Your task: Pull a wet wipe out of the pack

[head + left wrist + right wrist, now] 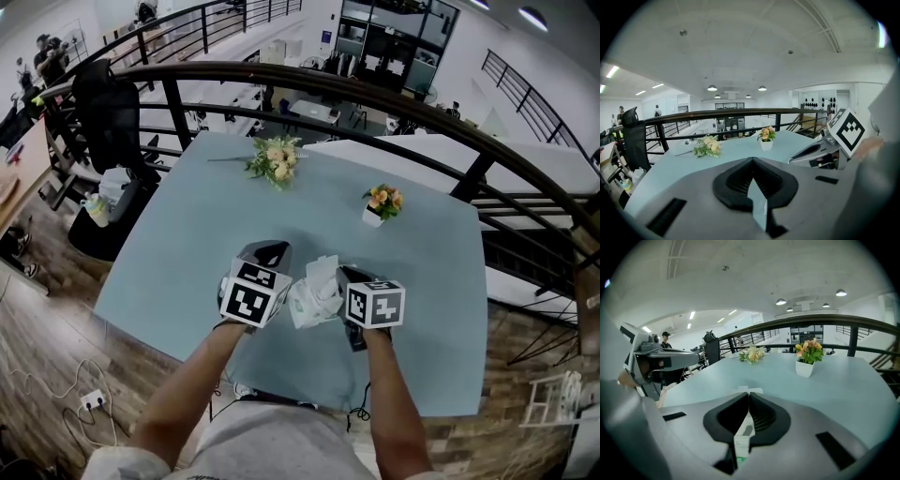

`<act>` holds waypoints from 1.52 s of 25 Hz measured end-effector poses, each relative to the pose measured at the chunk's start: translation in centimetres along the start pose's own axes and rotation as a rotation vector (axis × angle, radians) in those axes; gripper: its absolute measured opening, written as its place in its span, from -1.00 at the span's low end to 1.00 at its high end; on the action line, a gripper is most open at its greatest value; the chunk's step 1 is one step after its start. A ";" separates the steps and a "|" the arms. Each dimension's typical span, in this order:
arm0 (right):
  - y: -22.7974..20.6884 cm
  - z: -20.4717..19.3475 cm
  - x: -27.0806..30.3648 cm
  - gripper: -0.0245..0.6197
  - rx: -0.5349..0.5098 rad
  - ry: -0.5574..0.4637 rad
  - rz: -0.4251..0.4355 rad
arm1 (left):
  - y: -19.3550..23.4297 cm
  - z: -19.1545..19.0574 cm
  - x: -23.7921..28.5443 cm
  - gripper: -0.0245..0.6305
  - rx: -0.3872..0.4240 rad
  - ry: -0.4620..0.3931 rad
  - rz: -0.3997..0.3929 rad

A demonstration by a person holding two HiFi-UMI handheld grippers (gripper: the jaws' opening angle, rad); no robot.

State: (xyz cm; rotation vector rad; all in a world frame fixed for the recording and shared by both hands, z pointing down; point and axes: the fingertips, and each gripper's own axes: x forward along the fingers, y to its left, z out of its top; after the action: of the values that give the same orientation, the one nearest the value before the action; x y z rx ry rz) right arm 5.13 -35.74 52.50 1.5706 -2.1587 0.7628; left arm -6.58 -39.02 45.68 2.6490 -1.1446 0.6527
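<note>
The pale blue-green surface (187,234) fills the middle of the head view, its far edge running along under the dark railing. A loose bouquet (275,161) of cream flowers with green leaves lies on its side near the upper centre. A small white pot (373,217) of orange flowers stands upright to the right of it, well apart.

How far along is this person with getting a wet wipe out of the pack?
Done: both grippers have taken hold. In hand: the left gripper is shut on a thin pale sheet, the right gripper on a white green-printed piece, probably the pack, with crumpled white wipe bunched between them. Left: pulling the wipe fully clear; it doesn't look free yet.
</note>
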 end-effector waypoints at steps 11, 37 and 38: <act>-0.5 1.0 -1.0 -0.88 -0.003 -0.035 -0.020 | -0.4 0.5 0.0 -0.94 0.003 -0.008 -0.001; -2.1 6.1 -4.8 -0.89 -0.038 -0.173 -0.092 | -0.7 1.9 0.0 -0.94 0.004 -0.038 -0.009; -2.1 6.2 -4.9 -0.89 -0.041 -0.177 -0.095 | -0.7 2.0 0.0 -0.94 0.004 -0.039 -0.009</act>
State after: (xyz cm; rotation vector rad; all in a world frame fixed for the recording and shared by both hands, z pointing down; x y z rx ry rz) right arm 8.85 -36.36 45.18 1.7643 -2.1864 0.5653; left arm -5.44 -39.22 43.95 2.6798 -1.1419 0.6052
